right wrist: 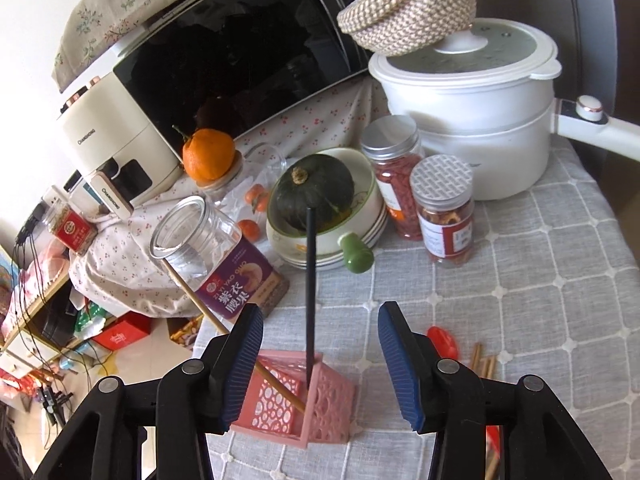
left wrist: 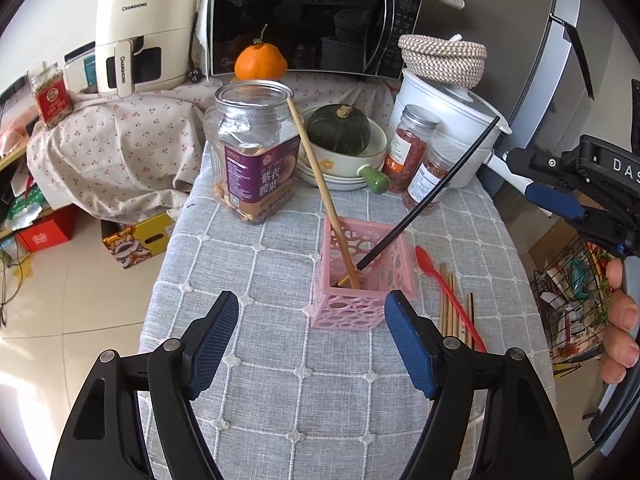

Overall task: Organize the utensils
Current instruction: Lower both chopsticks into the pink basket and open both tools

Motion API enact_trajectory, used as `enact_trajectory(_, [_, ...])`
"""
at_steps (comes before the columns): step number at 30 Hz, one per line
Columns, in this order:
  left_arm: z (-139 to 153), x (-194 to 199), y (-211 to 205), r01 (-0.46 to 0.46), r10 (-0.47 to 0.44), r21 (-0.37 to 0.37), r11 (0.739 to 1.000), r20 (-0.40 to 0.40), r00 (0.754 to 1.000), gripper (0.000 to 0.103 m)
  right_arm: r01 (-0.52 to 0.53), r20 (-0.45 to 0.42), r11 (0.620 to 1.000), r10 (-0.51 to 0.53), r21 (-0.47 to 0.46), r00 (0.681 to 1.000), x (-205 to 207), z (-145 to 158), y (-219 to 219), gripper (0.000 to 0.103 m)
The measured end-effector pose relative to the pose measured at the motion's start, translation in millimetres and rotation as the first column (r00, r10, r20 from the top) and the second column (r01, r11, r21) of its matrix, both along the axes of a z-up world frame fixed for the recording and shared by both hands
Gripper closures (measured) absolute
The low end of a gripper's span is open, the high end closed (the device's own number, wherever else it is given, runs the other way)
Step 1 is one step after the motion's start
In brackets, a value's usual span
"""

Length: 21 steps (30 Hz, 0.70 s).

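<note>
A pink perforated holder (left wrist: 357, 280) stands on the grey checked tablecloth (left wrist: 260, 360). A wooden chopstick (left wrist: 316, 176) and a black chopstick (left wrist: 430, 194) lean in it. A red spoon (left wrist: 448, 292) and several wooden chopsticks (left wrist: 450, 308) lie to the holder's right. My left gripper (left wrist: 312, 340) is open and empty, just in front of the holder. My right gripper (right wrist: 320, 364) is open and empty above the holder (right wrist: 304, 404), with the black chopstick (right wrist: 310, 292) standing between its fingers, untouched. It also shows at the right edge of the left wrist view (left wrist: 556, 196).
Behind the holder stand a clear jar (left wrist: 252, 152), a squash in stacked bowls (left wrist: 340, 140), two spice jars (left wrist: 420, 160), a white pot (left wrist: 448, 128) with a woven basket on it, a microwave (left wrist: 312, 20) and an air fryer (left wrist: 144, 28). A wire rack (left wrist: 572, 300) is off the table's right edge.
</note>
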<state>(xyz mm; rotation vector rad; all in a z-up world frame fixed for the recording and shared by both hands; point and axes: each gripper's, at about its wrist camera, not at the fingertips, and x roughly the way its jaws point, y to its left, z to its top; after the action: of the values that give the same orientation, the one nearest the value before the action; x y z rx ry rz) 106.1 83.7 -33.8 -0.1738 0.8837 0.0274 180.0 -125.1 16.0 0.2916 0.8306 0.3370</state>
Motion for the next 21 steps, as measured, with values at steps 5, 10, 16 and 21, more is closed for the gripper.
enact_trajectory(5, [-4.7, -4.6, -22.7, 0.054, -0.054, 0.031, 0.998, -0.015, 0.998, 0.023, 0.035, 0.008, 0.998, -0.034, -0.059, 0.999, -28.0, 4.3, -31.3, 0.038])
enact_trajectory(10, [-12.8, -7.7, -41.7, 0.092, -0.090, 0.035, 0.995, -0.058, 0.994, 0.022, 0.071, -0.035, 0.995, -0.074, -0.073, 0.997, -52.9, -8.4, -62.8, 0.033])
enact_trajectory(16, [-23.8, -9.8, -66.9, 0.127, -0.127, -0.004, 0.992, -0.122, 0.984, 0.022, 0.098, -0.123, 0.995, -0.102, -0.035, 0.987, -73.1, -35.8, -91.2, 0.030])
enact_trajectory(21, [-44.3, -6.1, -92.1, 0.170, -0.180, -0.064, 0.983, -0.196, 0.964, 0.023, 0.109, -0.203, 0.993, -0.115, -0.042, 0.972, -82.2, -60.6, -108.5, 0.030])
